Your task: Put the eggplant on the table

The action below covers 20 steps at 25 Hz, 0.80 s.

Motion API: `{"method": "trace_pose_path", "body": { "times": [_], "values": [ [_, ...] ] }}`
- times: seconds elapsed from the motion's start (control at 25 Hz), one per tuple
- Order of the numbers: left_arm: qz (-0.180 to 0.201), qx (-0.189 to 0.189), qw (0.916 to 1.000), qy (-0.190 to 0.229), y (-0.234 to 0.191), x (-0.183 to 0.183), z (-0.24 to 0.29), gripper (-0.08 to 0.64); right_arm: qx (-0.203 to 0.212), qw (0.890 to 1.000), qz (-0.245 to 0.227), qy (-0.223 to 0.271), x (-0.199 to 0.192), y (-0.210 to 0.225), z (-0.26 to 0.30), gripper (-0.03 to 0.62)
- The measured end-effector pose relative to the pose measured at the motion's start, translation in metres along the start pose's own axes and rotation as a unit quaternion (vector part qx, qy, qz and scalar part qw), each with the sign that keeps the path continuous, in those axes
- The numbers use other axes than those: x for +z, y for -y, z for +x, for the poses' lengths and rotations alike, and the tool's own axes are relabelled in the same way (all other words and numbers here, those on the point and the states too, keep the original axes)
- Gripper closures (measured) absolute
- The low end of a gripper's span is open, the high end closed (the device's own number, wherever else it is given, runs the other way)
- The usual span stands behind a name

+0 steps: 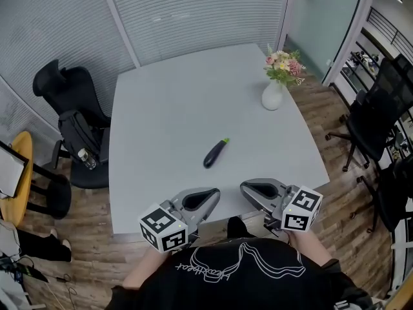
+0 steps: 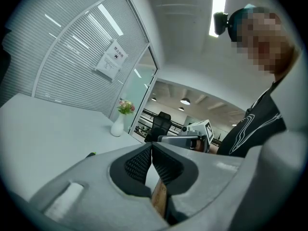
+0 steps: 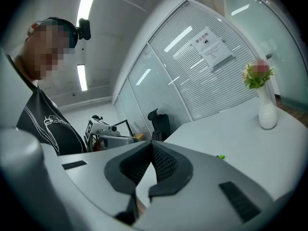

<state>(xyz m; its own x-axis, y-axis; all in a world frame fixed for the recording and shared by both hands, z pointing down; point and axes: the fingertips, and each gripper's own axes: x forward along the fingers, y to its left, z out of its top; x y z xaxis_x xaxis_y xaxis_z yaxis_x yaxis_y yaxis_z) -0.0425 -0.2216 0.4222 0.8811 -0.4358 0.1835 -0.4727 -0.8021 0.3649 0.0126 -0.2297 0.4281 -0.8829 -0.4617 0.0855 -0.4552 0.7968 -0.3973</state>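
Left gripper (image 1: 210, 195) over the table's (image 1: 174, 102) near edge, jaws closed, empty. Eggplant (image 1: 215, 153) lies on the table just beyond and between the two tools, touching neither, green stem toward far right corner. Right gripper (image 1: 246, 187) alongside, jaws together, nothing held.
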Motion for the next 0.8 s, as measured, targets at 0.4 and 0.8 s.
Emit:
{"method": "trace_pose_path", "body": {
  "times": [0.4, 0.8],
  "values": [
    [-0.002, 0.008, 1.0000, -0.004, -0.0011, -0.0030, 0.0018, 0.545, 0.001, 1.000, -0.001, -0.002, -0.0006, -0.0016, 0.0001, 0.584],
    [0.003, 0.017, 0.9998, -0.005, -0.0046, -0.0011, 0.0061, 0.545, 0.001, 1.000, 0.001, -0.004, 0.0002, 0.0044, -0.0005, 0.584]
  ]
}}
